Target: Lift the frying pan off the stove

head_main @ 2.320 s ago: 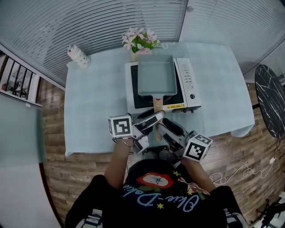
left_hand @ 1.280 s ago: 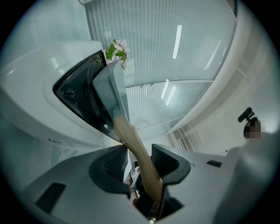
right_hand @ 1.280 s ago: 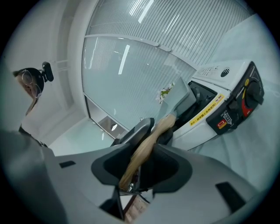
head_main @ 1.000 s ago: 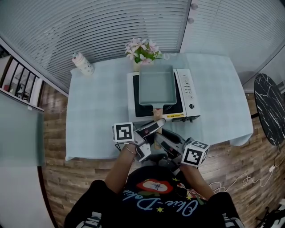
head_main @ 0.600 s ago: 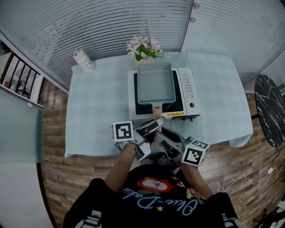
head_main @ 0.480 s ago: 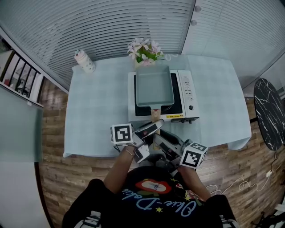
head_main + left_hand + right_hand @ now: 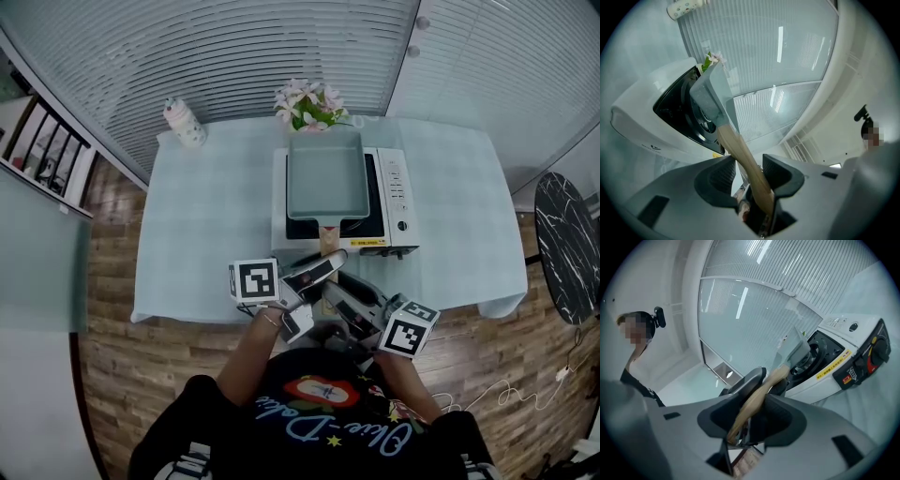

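nothing much moves: frying pan [image 7: 326, 176] still sits on the stove [image 7: 398, 202], far-centre. left gripper [image 7: 749, 171] and right gripper [image 7: 757, 413] straddle its handle [image 7: 327, 242], jaws apart, unclamped. lift not started.

There is one rectangular pale-green frying pan with a wooden handle [image 7: 326, 175], one white tabletop stove [image 7: 397, 192], one bunch of pink flowers [image 7: 309, 103], one white spotted bottle [image 7: 186, 124], one blue-clothed table [image 7: 199, 242], one black marbled round table [image 7: 566, 246], and two grey grippers: left gripper [image 7: 327, 262], right gripper [image 7: 337, 284].
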